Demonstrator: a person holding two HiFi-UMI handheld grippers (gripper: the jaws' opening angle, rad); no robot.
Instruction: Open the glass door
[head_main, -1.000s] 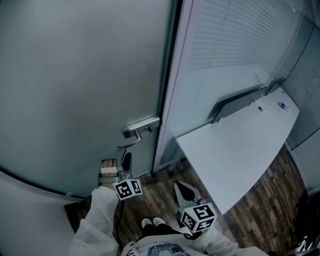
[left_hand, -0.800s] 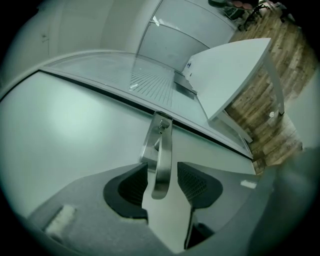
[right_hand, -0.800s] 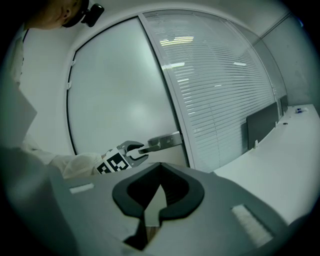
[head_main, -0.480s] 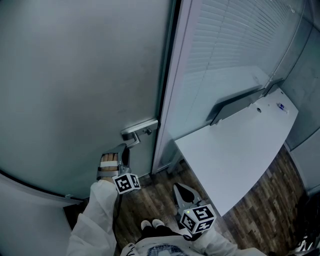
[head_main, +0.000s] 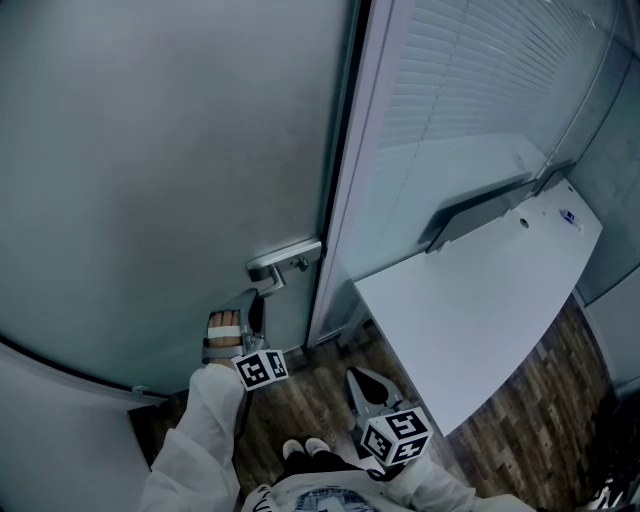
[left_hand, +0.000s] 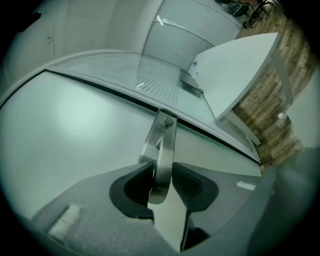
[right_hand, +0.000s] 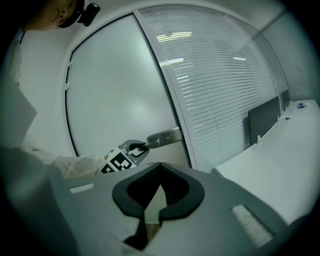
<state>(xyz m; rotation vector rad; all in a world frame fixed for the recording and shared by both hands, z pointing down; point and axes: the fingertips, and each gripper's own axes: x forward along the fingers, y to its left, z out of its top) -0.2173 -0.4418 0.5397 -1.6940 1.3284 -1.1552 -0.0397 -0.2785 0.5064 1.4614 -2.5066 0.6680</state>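
while the person stands close up to the frosted glass door (head_main: 180, 150), the left gripper (head_main: 256, 300) reaches out nearly level to the door handle (head_main: 283, 258), a metal lever on a plate near the door's right edge, beside the pale frame. seen along the jaws in the left gripper view, the free end of the lever runs straight down between the two dark pads, with one pad against each of its flat sides. the jaws have just been closing, and they now sit partway shut, pinching the lever near its tip. the person's hand (head_main: 222, 335) grips the tool just below, and the marker cube (head_main: 260, 369) sits at the end of a white sleeve.

from the right gripper view the same hold shows from the side: the left gripper's tip is hooked on the outer end of the lever, and the plate lies to the right of it.

the right gripper (head_main: 357, 375) hangs low and apart from the door, over the wooden floor (head_main: 310, 400) and near the edge of a white desk (head_main: 480, 310). its jaws meet at the tips with nothing between them. to the right of the door frame runs a glass partition with blinds (head_main: 470, 90).
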